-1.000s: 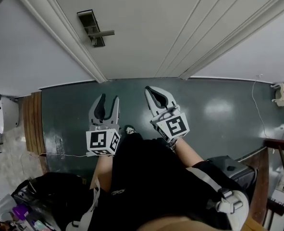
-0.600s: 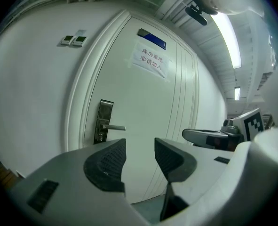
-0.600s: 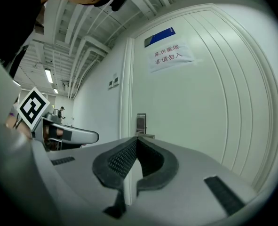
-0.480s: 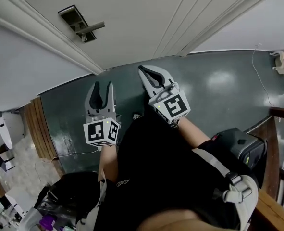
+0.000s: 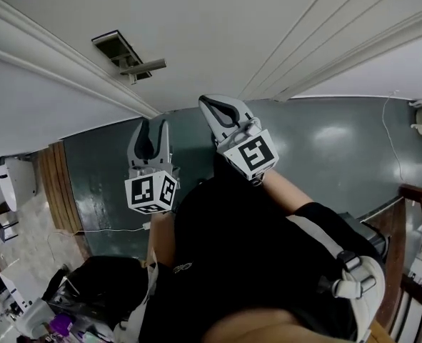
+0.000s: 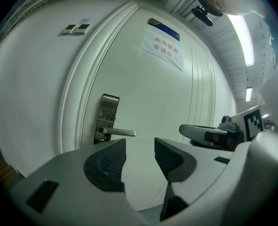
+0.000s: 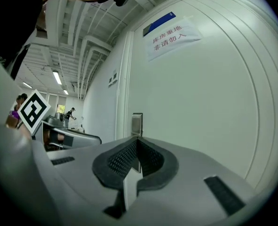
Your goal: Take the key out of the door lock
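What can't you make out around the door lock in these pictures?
Left gripper view: lock too small to show whether a key sits under the handle.
Right gripper view: the shut right claw covers most of the lock.
Head view: the handle overhangs the keyhole.

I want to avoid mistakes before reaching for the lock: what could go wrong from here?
The right gripper is shut, so it must open before it can take a key. The lever handle sticks out from the lock plate; the left gripper, open, could knock it. I cannot make out the key, so aim may miss.
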A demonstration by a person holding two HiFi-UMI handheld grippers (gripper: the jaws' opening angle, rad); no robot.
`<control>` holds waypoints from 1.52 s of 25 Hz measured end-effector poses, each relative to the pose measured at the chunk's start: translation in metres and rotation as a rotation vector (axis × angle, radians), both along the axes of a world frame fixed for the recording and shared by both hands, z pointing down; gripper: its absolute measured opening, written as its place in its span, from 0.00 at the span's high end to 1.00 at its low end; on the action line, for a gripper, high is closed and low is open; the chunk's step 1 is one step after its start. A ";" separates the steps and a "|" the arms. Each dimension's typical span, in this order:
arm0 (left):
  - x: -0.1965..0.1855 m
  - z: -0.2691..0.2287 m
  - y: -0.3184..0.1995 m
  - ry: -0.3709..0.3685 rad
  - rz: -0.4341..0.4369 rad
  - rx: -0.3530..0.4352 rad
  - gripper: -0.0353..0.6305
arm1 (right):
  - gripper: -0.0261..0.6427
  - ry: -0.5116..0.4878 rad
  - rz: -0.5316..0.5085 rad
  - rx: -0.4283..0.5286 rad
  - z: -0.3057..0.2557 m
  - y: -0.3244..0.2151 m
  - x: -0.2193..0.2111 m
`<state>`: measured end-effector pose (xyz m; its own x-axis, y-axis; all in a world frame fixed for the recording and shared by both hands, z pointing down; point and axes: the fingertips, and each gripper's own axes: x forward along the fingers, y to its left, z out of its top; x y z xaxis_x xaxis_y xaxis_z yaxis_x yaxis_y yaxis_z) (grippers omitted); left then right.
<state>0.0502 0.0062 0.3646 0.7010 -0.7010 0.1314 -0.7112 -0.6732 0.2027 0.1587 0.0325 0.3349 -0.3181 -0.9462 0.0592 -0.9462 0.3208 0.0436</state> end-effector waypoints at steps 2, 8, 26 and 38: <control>0.011 -0.001 -0.017 -0.005 -0.023 -0.005 0.68 | 0.95 -0.004 -0.037 -0.003 -0.003 -0.021 0.008; 0.035 -0.003 -0.064 -0.009 -0.133 -0.041 0.68 | 0.95 -0.039 -0.199 -0.023 -0.006 -0.078 0.019; -0.004 0.044 -0.114 0.185 -0.414 -0.208 0.68 | 0.95 -0.074 -0.585 -0.108 0.016 -0.140 -0.044; -0.025 0.083 -0.145 0.367 -0.340 -0.317 0.68 | 0.95 -0.080 -0.503 -0.125 0.026 -0.147 -0.063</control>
